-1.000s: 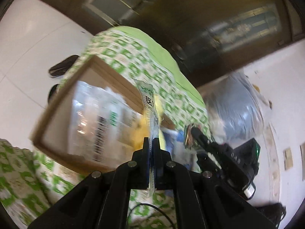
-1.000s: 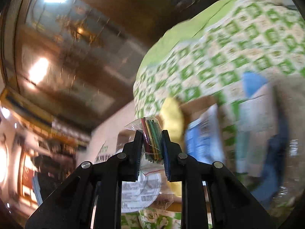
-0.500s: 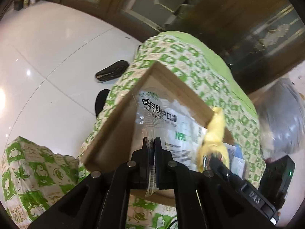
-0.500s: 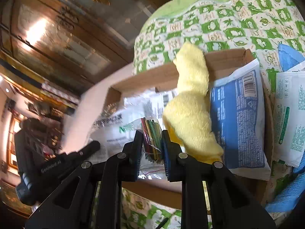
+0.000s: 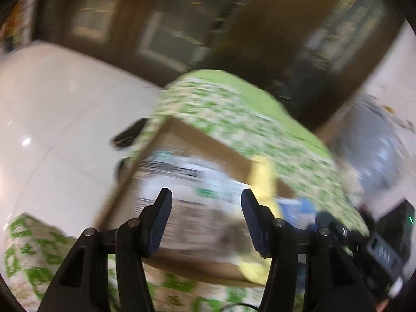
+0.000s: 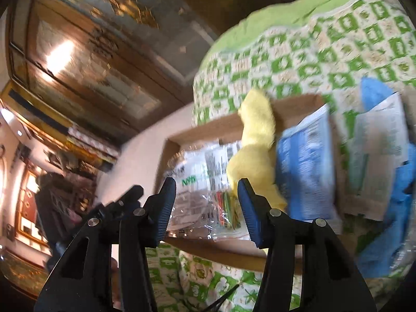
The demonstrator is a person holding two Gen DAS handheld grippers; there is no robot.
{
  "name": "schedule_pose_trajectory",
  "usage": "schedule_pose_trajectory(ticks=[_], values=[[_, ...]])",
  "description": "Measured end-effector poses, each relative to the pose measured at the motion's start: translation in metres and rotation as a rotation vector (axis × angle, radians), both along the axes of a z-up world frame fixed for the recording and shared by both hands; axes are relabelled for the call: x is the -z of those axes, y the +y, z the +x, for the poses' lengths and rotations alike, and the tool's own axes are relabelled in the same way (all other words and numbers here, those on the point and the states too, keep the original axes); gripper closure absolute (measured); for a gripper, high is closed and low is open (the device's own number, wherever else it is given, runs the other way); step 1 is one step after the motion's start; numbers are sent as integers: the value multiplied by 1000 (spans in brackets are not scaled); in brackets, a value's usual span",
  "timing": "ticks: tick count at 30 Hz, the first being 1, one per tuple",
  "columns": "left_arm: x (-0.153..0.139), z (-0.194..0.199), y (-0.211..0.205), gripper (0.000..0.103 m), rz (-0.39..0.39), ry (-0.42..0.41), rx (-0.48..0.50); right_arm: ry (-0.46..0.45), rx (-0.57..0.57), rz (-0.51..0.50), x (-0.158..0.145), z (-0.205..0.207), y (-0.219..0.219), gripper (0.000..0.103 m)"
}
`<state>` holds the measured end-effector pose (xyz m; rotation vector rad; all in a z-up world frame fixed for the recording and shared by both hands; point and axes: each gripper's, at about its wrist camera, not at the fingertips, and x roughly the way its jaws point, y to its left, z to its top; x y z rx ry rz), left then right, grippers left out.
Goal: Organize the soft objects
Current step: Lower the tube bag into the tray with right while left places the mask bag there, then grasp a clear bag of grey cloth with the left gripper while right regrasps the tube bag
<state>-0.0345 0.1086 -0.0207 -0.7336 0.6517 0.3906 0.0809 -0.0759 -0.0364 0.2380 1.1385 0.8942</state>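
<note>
A shallow cardboard box (image 6: 215,130) (image 5: 208,140) sits on a green-and-white patterned cloth. In it lie a clear mask packet (image 6: 197,166) (image 5: 187,174), a clear bag of coloured bands (image 6: 226,210), a yellow fluffy cloth (image 6: 254,150) (image 5: 262,179) draped over the far wall, and a blue packet (image 6: 304,171). My right gripper (image 6: 206,205) is open and empty just above the bag of bands. My left gripper (image 5: 205,215) is open and empty above the box; its view is blurred.
A white packet (image 6: 377,156) and a blue cloth (image 6: 395,208) lie on the patterned cloth (image 6: 312,59) right of the box. The left gripper (image 6: 114,208) shows at the box's left side. White floor (image 5: 52,117) and a dark slipper (image 5: 130,132) lie beyond.
Both grippers have opened. The left one let go of the mask packet and the right one let go of the bag of bands; both now lie in the box.
</note>
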Motion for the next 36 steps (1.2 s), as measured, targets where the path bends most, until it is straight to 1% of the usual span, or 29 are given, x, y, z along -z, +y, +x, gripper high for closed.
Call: schedule_pose_trajectory(ticks=[2,4,6,9,11,13,14,16,17,18,19,20,21,25,28,29,30,32,34,36], values=[[-6,6,-25,48,-10,-38,111,-10,18,43,-16,2,-19,53],[-6,13,-48,48,-30,-60,212,-20,61,57,-32,6,-45,53],[-5,24,-71,48,-39,-71,300,-33,111,36,-41,11,-73,53],[-2,40,-103,48,-45,-74,399,-50,187,3,-46,19,-119,53],[2,49,-118,48,-49,-58,448,-21,273,9,-42,28,-154,53],[6,53,-130,48,-35,-42,479,40,350,73,-34,40,-193,53],[7,55,-133,48,-29,-33,490,44,375,70,-37,47,-209,53],[11,58,-139,48,-31,-24,507,19,457,-45,-41,60,-237,53],[12,57,-141,48,-33,-22,511,41,498,-137,-34,67,-250,53],[14,58,-142,48,-31,-15,515,70,516,-162,-29,72,-256,53],[16,60,-144,48,-28,-9,516,122,542,-140,-20,77,-269,53],[16,59,-146,48,-25,-4,519,190,562,-94,-9,81,-281,53],[18,60,-147,48,-25,1,520,229,569,-76,-1,83,-287,53],[19,62,-150,48,-25,4,526,281,582,-102,17,94,-292,53],[20,66,-153,48,-42,8,536,352,552,-85,33,99,-286,53],[20,68,-154,48,-46,9,542,362,532,-74,36,100,-283,53],[18,69,-156,48,-41,9,544,360,509,-68,37,100,-279,53],[13,75,-163,48,-29,8,546,344,469,-92,37,106,-269,53],[9,81,-169,48,-26,11,556,323,420,-140,37,112,-257,53],[4,92,-180,48,-21,24,563,327,384,-185,43,119,-246,54]])
